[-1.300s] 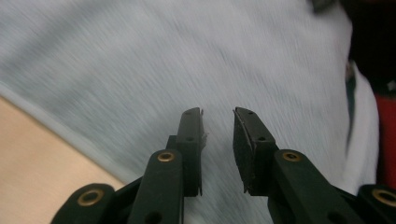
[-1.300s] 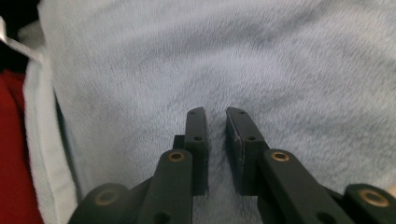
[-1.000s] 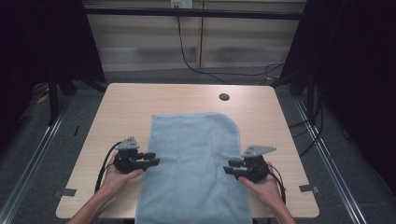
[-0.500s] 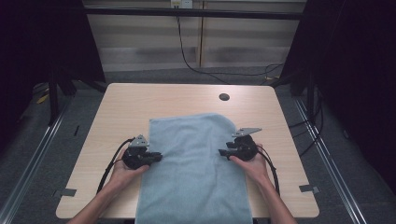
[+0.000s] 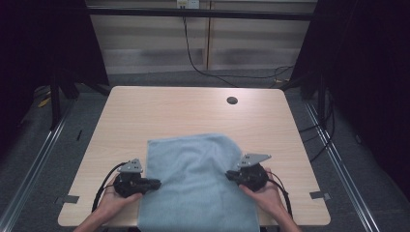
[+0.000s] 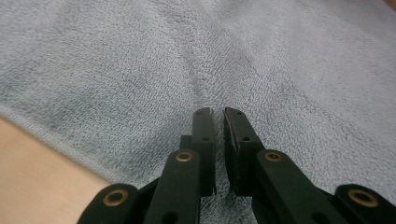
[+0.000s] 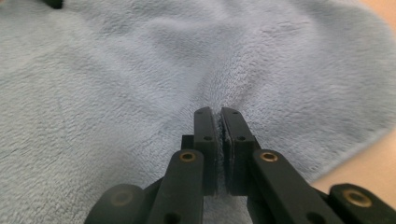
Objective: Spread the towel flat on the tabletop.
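Left tool (image 6: 215, 122) and right tool (image 7: 218, 120) each pinching pale blue fluffy towel (image 5: 198, 183), puckered at both grips

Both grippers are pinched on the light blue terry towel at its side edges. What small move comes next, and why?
Probably lift both together and carry the near half forward. The left gripper and right gripper each clamp a ridge of the light blue terry towel, whose near end hangs off the wooden table.

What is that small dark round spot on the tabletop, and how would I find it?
Start with the light wooden table, where a pale blue towel covers the near middle and hangs over the front edge. Look past the towel to the far right part of the tabletop: the round dark hole sits there alone, the one dark mark on the bare wood.
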Demonstrator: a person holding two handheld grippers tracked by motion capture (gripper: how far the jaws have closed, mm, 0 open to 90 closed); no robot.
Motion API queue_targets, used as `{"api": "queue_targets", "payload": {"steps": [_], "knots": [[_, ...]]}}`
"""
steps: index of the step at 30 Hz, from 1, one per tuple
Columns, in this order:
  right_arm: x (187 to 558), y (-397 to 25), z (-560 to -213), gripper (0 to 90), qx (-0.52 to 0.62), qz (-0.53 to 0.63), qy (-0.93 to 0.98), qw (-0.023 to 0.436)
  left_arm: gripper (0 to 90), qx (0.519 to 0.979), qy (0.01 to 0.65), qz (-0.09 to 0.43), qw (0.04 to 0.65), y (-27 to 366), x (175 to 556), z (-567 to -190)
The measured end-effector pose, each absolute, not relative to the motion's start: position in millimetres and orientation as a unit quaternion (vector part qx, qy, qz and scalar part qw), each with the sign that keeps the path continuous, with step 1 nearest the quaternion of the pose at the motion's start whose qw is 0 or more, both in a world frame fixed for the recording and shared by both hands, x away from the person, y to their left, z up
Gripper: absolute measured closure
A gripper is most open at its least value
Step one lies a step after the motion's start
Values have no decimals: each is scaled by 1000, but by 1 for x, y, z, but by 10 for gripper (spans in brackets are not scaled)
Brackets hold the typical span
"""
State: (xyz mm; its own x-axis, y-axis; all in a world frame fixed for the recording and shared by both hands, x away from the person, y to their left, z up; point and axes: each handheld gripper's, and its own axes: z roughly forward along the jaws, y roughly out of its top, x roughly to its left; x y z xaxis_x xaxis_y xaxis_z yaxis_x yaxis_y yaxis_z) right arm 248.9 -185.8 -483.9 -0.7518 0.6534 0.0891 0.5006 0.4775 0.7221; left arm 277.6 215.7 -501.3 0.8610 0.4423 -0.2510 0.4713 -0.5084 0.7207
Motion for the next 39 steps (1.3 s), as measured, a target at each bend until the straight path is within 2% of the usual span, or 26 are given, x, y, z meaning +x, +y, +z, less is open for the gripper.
{"api": "queue_targets", "payload": {"steps": [4,7,9,12,15,18,21,24,29,33,37,38,39], "knots": [[222,-188,-497,852,337,373,861,73,774,864,257,-22,433,218,269,-496],[214,-189,-496,844,337,375,861,62,700,852,272,-3,447,216,283,-491],[214,-192,-492,759,334,375,862,63,682,845,292,12,447,213,305,-489],[231,-204,-485,661,355,402,841,77,675,832,317,19,455,212,330,-487],[248,-210,-478,644,369,402,832,99,667,823,329,34,462,211,343,-486],[287,-223,-474,602,398,402,814,132,650,821,343,40,454,207,361,-491],[305,-227,-475,599,411,406,805,133,641,826,342,44,446,206,365,-493],[331,-226,-483,563,424,401,801,131,584,826,351,46,438,207,371,-498],[344,-218,-499,521,429,385,809,115,494,830,362,59,420,211,376,-504],[343,-211,-504,539,425,378,815,110,443,834,358,64,415,215,375,-505],[342,-209,-504,579,424,375,817,112,432,840,345,64,414,216,370,-506],[341,-208,-504,659,421,377,818,111,439,841,344,68,412,216,369,-505],[341,-208,-504,696,420,377,818,108,469,841,342,73,412,216,368,-506]]}}
